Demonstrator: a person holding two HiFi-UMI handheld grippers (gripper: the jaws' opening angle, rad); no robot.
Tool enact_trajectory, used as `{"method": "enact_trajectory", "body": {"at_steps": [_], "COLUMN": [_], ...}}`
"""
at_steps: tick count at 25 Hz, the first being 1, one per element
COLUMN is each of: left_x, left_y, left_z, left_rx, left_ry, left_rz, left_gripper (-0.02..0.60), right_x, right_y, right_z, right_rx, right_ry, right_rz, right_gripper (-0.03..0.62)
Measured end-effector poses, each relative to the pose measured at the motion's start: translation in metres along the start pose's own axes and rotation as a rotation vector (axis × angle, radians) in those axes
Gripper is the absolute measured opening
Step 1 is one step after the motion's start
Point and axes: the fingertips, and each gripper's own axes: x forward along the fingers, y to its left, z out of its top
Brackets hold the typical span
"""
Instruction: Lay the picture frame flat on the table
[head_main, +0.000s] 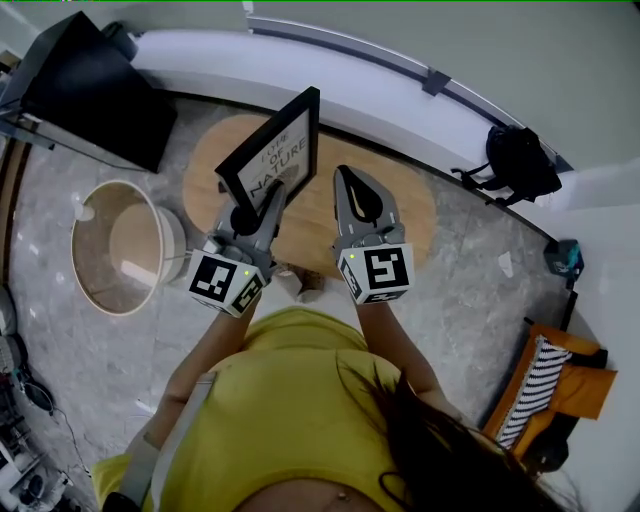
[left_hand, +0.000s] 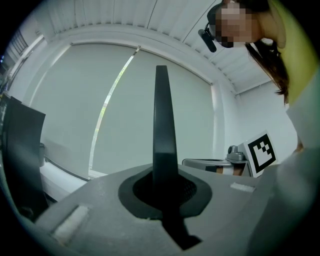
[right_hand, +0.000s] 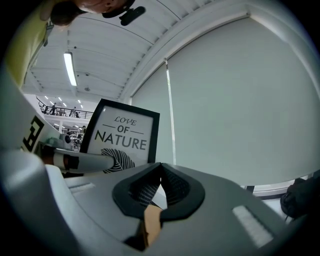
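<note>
**Frame clamped, upright**

The frame (head_main: 272, 150) is gripped by its edge in the left gripper (head_main: 272, 195), standing up from the jaws over the table (head_main: 415, 215). The right gripper (head_main: 352, 180), just beside, is closed on nothing. A slow lowering is wanted, bottom edge down first, then tipped flat.

Yellow shirt (head_main: 290, 380), long dark hair (head_main: 440, 450); left tongs (head_main: 280, 190), right tongs (head_main: 344, 172) grey, black-white marker cubes (head_main: 225, 283).

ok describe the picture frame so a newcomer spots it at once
Find the oval wooden table in the middle of the head view. Above its left end the left gripper is clamped on the picture frame, raised on edge. It is the only thing with lettering: a black border round white, reading LOVE OF NATURE.
</note>
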Motion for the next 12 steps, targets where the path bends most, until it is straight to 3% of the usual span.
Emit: {"method": "enact_trajectory", "body": {"at_steps": [12], "left_x": [0.019], "left_y": [0.030], "left_z": [-0.050], "left_rx": [-0.103], "left_ry": [0.094], "left_rz": [-0.146], "left_gripper": [0.008], "right_x": [0.031], "right_y": [0.008], "right_z": [-0.064], "right_rx": [0.089], "right_ry": [0.151], "right_rz": [0.040], "right_gripper": [0.106]}}
